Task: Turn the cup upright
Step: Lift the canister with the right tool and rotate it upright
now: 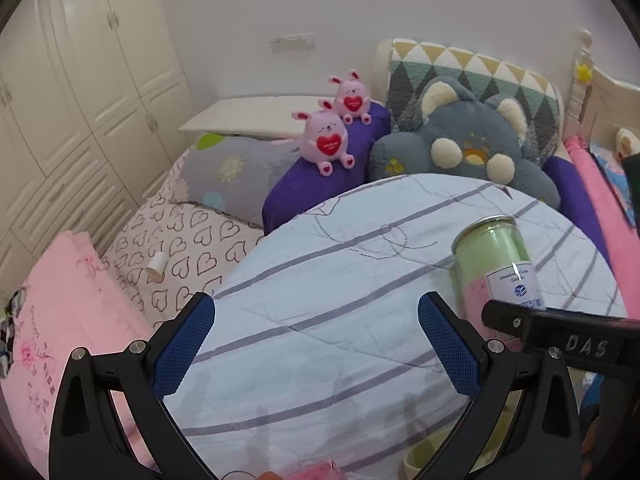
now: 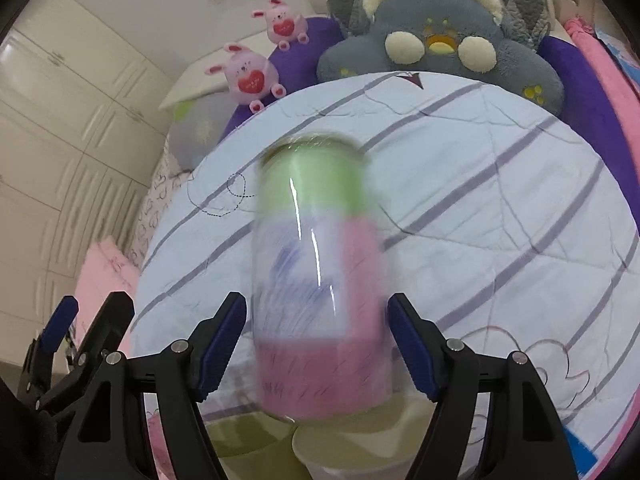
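Observation:
A clear plastic cup (image 2: 320,280) with green and pink bands and a white label stands between the fingers of my right gripper (image 2: 318,344); it is motion-blurred. The blue pads (image 2: 224,340) sit just beside its sides with small gaps, so the jaws stand open around it. In the left wrist view the cup (image 1: 496,264) stands upright on the striped quilt (image 1: 320,280), with the right gripper's finger (image 1: 560,336) in front of it. My left gripper (image 1: 316,340) is open and empty, left of the cup.
Two pink bunny toys (image 1: 326,142) and a grey plush cushion (image 1: 464,148) lie at the bed's head. A small white paper cup (image 1: 156,266) lies on the heart-print sheet. A pink blanket (image 1: 60,320) is left; wardrobe doors (image 1: 80,80) beyond.

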Tool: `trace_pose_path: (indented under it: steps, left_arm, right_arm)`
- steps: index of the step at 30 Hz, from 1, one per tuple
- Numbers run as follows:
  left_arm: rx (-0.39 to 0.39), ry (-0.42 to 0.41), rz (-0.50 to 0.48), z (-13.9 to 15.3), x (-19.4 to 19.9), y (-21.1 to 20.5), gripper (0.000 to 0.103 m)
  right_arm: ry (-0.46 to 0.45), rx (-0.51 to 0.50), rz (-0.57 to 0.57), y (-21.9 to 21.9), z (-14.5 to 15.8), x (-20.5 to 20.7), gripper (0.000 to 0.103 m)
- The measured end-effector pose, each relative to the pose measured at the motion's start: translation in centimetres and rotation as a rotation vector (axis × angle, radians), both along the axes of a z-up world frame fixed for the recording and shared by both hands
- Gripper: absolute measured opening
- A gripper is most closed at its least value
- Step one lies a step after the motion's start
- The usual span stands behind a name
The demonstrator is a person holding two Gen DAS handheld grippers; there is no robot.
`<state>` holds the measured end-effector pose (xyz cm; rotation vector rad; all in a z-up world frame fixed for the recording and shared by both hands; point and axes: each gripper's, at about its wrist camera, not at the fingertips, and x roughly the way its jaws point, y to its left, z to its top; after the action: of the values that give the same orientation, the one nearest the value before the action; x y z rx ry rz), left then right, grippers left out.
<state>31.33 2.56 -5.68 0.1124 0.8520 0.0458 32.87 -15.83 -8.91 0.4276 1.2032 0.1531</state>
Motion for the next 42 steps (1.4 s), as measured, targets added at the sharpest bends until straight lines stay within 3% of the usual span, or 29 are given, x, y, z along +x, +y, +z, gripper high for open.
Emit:
trace_pose_path:
  steps: [2,10,12,21,32,37,42]
  left_arm:
    - [-0.003,0.012,0.008,-0.3,0.6,0.2,0.103]
    - [0.025,0.064,0.006,-1.7,2.0,0.1,0.103]
    - [0.025,0.072,0.0,-1.9,2.1,-0.2,0.103]
    - [-0.032,0.016,0.005,0.6,0.5,0.7,0.103]
    - [-0.112,-0.118,-0.021,6.6,-8.2,2.8,0.103]
    - [-0.138,-0.143,-0.033,7.1,-13.6,3.7,0.103]
    - [-0.145,-0.146,-0.042,6.5,-18.4,3.8,0.103]
  right_arm:
    - [0.016,-0.013,0.009,0.1,-0.1,0.9,0.08]
    - [0.102,-0.015,0.064,0.8,-2.2,3.0,0.08]
    - [0.079,-0.028,0.073,0.8,-2.3,3.0,0.072]
    - [-0.097,-0.008,0.051,1.0,1.9,1.2,0.072]
    - [-0.243,-0.026,0.082,1.9,9.3,-6.9,0.072]
    - [-0.275,-0.019,0.087,1.8,10.2,-11.9,0.072]
    - [-0.257,-0.003,0.111,1.8,9.0,-17.6,0.072]
